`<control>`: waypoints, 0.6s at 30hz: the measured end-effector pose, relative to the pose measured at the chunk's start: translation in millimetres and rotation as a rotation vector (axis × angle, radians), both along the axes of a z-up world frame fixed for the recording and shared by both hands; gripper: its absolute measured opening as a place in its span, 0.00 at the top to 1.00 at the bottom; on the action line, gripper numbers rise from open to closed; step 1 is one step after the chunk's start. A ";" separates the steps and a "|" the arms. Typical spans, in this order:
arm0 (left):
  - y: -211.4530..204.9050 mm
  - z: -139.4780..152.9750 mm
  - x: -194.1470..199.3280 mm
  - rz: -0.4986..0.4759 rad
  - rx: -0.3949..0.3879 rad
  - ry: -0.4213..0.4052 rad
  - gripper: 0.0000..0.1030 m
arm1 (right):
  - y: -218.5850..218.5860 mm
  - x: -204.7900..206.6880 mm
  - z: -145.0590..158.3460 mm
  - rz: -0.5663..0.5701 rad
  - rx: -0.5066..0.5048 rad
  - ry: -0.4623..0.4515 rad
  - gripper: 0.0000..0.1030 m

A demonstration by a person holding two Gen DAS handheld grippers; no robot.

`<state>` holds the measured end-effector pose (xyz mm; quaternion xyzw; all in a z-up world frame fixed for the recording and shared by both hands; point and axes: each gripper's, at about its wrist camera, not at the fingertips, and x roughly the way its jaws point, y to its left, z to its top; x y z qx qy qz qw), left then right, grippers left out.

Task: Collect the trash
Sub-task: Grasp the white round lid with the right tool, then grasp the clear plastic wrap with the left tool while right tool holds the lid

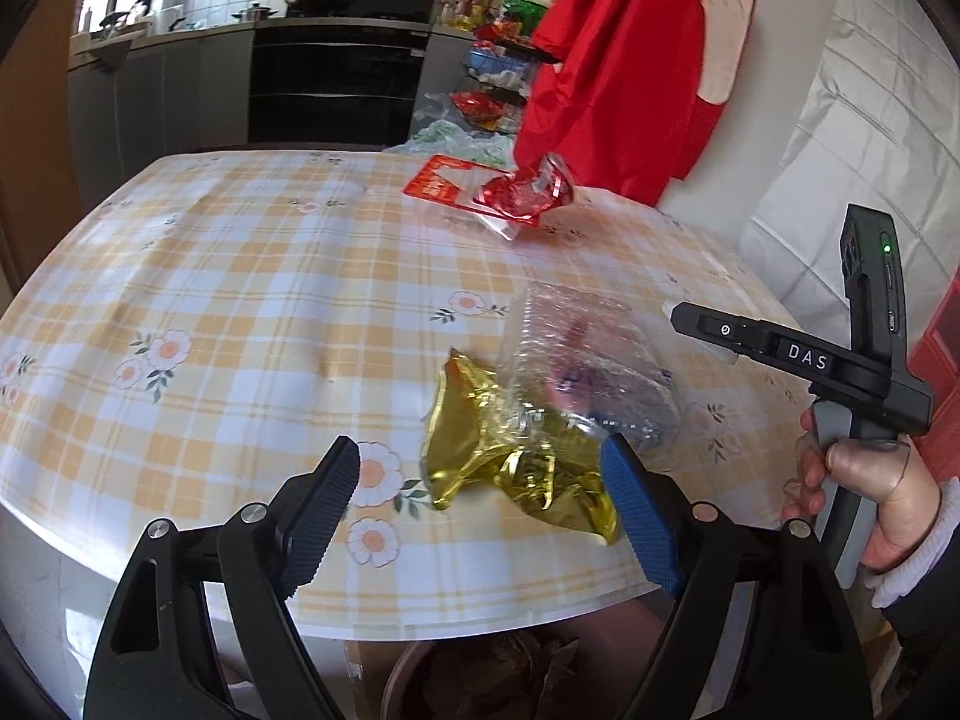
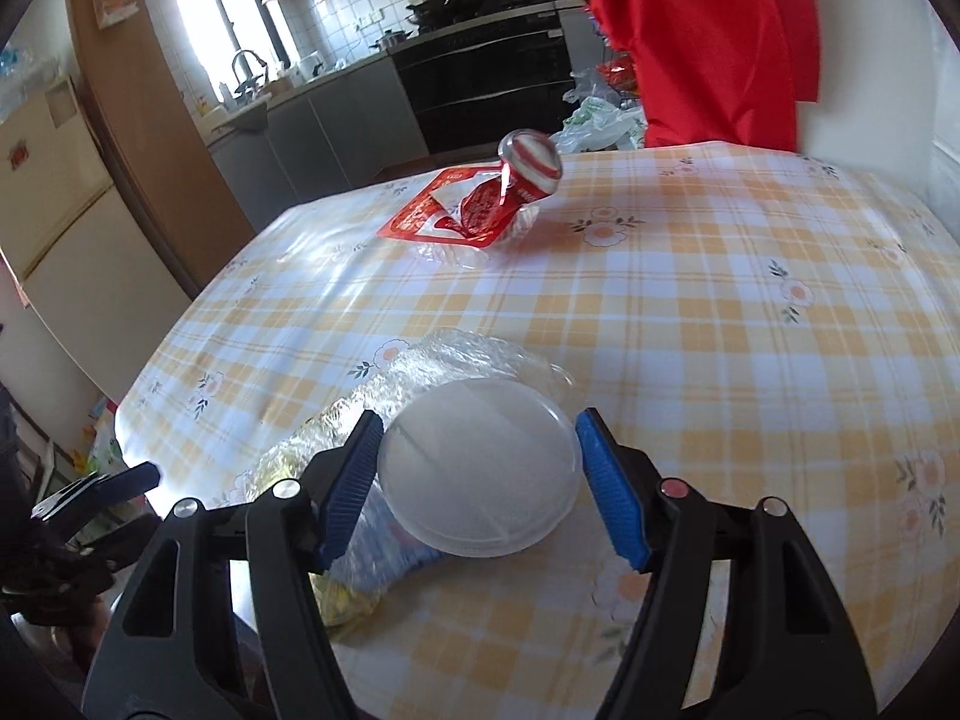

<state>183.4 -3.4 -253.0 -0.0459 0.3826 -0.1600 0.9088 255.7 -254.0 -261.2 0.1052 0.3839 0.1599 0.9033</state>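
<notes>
I am looking down over my right gripper, whose jaws are standing wide with the round bottom of a clear plastic cup framed between them; I am seeing a gap at each pad, so I am judging that nothing is pinched yet. The cup is lying on its side in crinkled clear wrap, its long axis running away from me, along the fingers. My left gripper is also gaping wide and holding nothing, with a gold foil wrapper lying just ahead between its fingers at the near edge of the table. Farther off, a red snack packet is waiting near the far edge. The right hand is the nearer one to the cup, I am reckoning.
</notes>
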 end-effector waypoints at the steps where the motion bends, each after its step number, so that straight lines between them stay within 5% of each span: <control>1: -10.1 -0.5 3.9 -0.031 0.014 0.005 0.22 | -6.9 -5.7 1.1 -0.014 0.013 -0.002 0.35; 18: -111.0 -30.3 14.0 -0.292 0.391 -0.085 0.20 | -57.0 -39.3 12.1 -0.092 0.109 -0.030 0.35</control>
